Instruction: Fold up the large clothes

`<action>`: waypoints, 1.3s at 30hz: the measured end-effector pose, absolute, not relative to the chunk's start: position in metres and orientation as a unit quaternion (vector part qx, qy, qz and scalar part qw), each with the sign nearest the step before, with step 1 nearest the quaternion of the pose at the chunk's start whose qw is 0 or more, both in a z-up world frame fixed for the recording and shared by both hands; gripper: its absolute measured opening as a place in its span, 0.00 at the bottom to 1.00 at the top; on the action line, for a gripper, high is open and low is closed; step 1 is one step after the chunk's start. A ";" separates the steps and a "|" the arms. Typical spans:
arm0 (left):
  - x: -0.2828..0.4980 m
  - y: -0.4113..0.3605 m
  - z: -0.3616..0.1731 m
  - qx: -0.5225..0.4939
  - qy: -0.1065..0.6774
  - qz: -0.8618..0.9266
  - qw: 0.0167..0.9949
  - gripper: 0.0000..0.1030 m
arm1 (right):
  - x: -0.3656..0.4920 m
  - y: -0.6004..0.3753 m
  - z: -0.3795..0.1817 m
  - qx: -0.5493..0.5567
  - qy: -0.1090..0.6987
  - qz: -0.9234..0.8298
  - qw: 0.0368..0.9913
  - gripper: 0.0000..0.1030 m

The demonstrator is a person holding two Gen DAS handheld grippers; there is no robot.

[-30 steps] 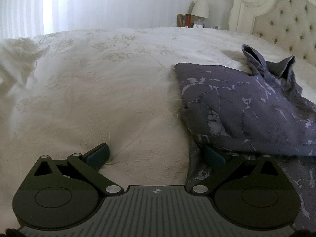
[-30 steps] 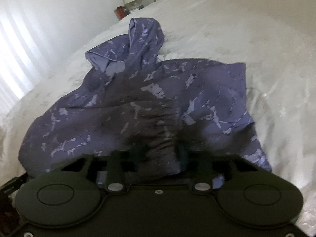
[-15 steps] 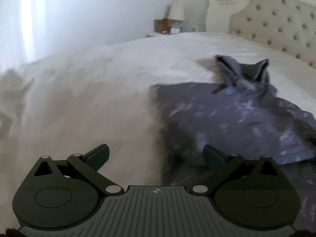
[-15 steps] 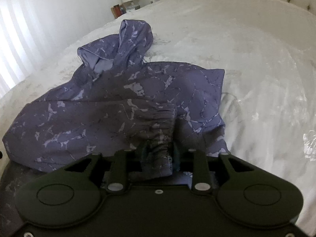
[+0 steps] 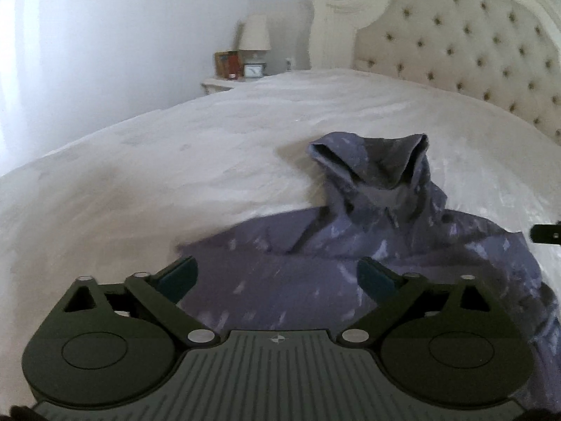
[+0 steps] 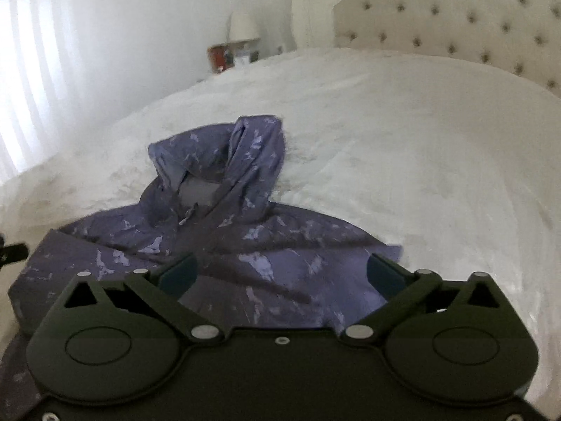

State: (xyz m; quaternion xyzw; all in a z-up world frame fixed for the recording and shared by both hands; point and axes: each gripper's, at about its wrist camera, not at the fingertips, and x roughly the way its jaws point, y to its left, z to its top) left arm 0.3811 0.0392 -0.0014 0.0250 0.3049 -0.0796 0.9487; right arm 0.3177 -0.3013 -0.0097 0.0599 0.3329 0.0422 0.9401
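A purple hoodie [image 5: 315,280] with a pale marbled print lies spread on the white bedspread [image 5: 175,175], its hood [image 5: 368,165] bunched up toward the headboard. My left gripper [image 5: 277,277] hovers above the hoodie's body; its jaws are closing, still wide apart, with nothing pinched between them. My right gripper [image 6: 280,273] hangs over the same hoodie [image 6: 245,245] below the hood [image 6: 224,154]; its jaws are opening and hold no cloth. A sliver of the right gripper shows at the edge of the left wrist view.
A tufted cream headboard [image 5: 455,45] stands at the far end of the bed. A nightstand with a lamp [image 5: 254,38] and small items sits beside it. Bright curtains [image 6: 35,70] fill the left wall. Bare bedspread [image 6: 420,140] stretches right of the hoodie.
The right gripper let go of the gathered cuff it was pinching and rose. The left gripper lifted off the bed and swung over the hoodie. Both views now face the headboard.
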 end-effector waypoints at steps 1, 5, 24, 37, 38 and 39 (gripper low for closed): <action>0.392 0.033 -0.005 0.028 0.308 -0.084 0.947 0.86 | 0.326 -0.298 -0.011 0.057 0.337 0.049 0.939 0.99; 0.424 0.019 -0.028 0.041 0.319 -0.100 0.942 0.87 | 0.363 -0.284 -0.018 0.047 0.347 0.065 0.934 0.99; 0.445 0.021 -0.093 0.032 0.332 -0.086 0.939 0.91 | 0.499 -0.269 -0.060 0.080 0.369 0.023 0.926 0.85; 0.470 0.013 -0.038 0.025 0.310 -0.103 0.945 0.90 | 0.461 -0.361 -0.072 0.193 0.349 0.001 0.917 0.76; 0.475 0.010 -0.036 0.023 0.308 -0.102 0.945 0.90 | 0.458 -0.351 -0.066 0.185 0.342 0.025 0.921 0.78; 0.480 0.007 -0.034 0.022 0.308 -0.100 0.946 0.90 | 0.457 -0.340 -0.061 0.173 0.340 0.045 0.923 0.83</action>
